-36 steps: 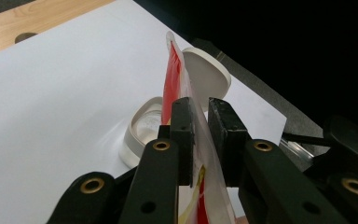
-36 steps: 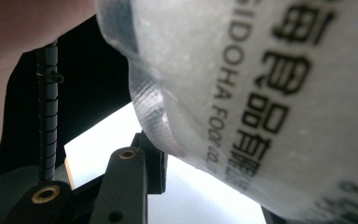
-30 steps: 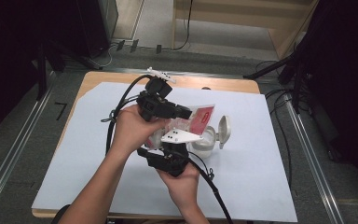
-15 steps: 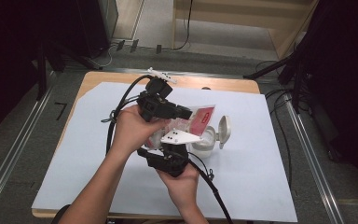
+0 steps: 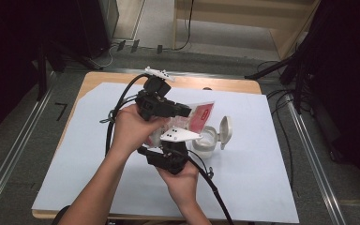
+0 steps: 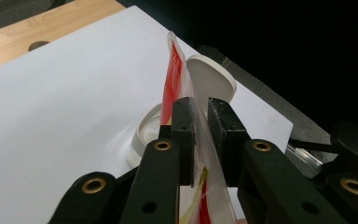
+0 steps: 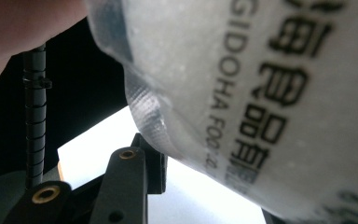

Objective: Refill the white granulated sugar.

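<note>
Pouch: translucent frosted plastic pouch (image 7: 261,93), black print, close to lens.
Jaw: black, left one at pouch's crimped edge.
Cable: grey ribbed cable (image 7: 35,112), upright.

Bare forearms, black left gripper (image 5: 183,110) with brass-ringed screws, black fingers (image 6: 185,135), right gripper (image 5: 183,140) topped by grey three-cornered plate, black cables trailed

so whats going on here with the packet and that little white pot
A person holds a gripper in each hand above a table covered with a white sheet. The left gripper is shut on a red and clear packet, held edge-up. The right gripper sits just below it, with the packet's printed end close against its camera. Beside them on the sheet stands a small white jar with its flip lid open.
</note>
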Available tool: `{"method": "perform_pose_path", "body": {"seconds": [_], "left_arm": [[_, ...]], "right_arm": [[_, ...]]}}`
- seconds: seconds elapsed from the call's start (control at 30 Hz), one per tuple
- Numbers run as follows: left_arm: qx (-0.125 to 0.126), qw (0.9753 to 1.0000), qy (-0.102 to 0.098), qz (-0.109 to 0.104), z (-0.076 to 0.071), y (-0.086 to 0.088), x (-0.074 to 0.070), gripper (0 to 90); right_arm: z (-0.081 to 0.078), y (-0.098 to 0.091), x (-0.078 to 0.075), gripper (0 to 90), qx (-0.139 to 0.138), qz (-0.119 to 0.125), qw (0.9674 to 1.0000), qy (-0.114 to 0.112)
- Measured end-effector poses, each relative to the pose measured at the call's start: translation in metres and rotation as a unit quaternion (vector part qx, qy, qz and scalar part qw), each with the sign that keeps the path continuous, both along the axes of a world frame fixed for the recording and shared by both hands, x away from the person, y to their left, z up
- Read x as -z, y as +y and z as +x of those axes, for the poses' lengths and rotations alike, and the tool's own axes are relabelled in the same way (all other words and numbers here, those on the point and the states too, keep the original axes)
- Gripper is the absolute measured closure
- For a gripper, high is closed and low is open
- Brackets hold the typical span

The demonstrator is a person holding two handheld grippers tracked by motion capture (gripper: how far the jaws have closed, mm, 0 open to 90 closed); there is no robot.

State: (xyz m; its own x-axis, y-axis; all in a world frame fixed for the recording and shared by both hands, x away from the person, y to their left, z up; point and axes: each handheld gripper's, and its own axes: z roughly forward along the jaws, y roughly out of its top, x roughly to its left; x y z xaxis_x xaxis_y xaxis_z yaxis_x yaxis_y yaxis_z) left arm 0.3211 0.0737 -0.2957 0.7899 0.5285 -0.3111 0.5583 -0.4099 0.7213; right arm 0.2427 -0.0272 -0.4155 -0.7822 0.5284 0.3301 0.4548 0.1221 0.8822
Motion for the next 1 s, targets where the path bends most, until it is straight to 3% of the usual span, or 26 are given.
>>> {"method": "perform_pose_path", "body": {"seconds": [0.43,0.57,0.73,0.83,1.0], "left_arm": [[0.000,1.0000,-0.001,-0.004,-0.0012,-0.0018,-0.0008,81.5],[0.003,1.0000,0.005,0.000,0.0004,-0.0056,0.0030,81.2],[0.005,1.0000,0.008,-0.001,0.0019,-0.0058,0.0045,80.9],[0.005,0.9999,0.010,-0.003,0.0018,-0.0051,0.0048,80.8],[0.006,1.0000,0.006,-0.005,0.0007,-0.0065,0.0043,80.7]], "right_arm": [[-0.0048,-0.0039,-0.0043,63.6,-0.004,-0.005,1.0000,-0.002],[-0.0052,-0.0058,-0.0022,63.8,-0.003,0.003,0.9999,0.012],[-0.0044,-0.0078,-0.0011,63.9,-0.001,0.006,0.9999,0.013],[-0.0016,-0.0096,0.0024,63.8,-0.010,0.029,0.9993,0.023],[-0.0019,-0.0097,0.0019,63.8,-0.008,0.027,0.9994,0.020]]}}
